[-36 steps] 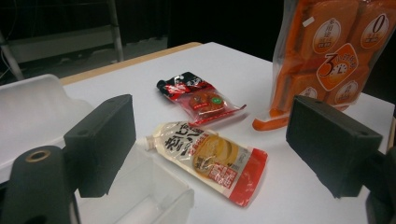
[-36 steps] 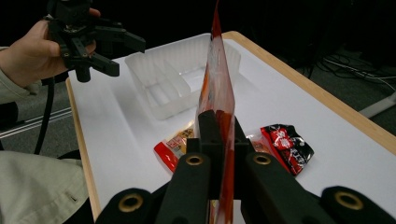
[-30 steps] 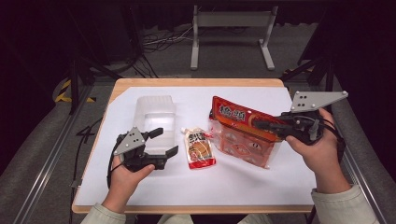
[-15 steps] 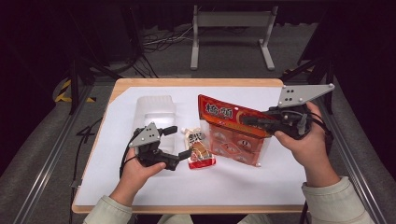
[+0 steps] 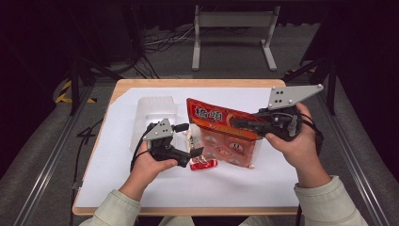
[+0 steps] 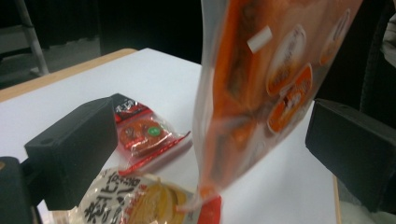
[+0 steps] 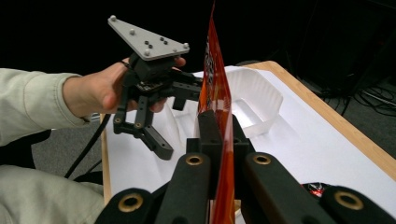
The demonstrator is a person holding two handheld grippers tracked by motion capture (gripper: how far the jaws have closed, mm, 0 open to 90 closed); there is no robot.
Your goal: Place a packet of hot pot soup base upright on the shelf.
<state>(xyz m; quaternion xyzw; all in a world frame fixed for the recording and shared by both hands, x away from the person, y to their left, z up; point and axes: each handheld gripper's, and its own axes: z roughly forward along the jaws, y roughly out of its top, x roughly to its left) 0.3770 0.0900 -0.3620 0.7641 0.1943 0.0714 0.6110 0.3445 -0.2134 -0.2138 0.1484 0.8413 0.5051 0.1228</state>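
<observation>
Two grippers work over the white worktop (image 5: 291,188), one in each of the person's hands. The right gripper (image 5: 235,123), at the right of the high view, is clamped on the upper edge of a large orange snack bag (image 5: 221,136) and holds it up off the surface, tilted, with its lower end hanging near the middle of the worktop. In the right gripper view its jaws press together on the thin orange film, which rises edge-on between them.

The left gripper (image 5: 193,140) comes in from the near left with its jaws spread wide; they have just been opening. In the left gripper view the hanging bag's lower part stands between the two black jaws, closer to the right one, and neither pad presses on it.

Beneath and just near of the bag lie two small packets: a pale one with a yellow round snack (image 6: 135,203) close under the left gripper, and a red one (image 6: 142,133) a little farther on, both flat on the worktop. In the high view the red packet's end (image 5: 203,164) peeks out below the left gripper.

A clear plastic tray (image 5: 155,110) sits on the far left part of the worktop, apart from the bag.
</observation>
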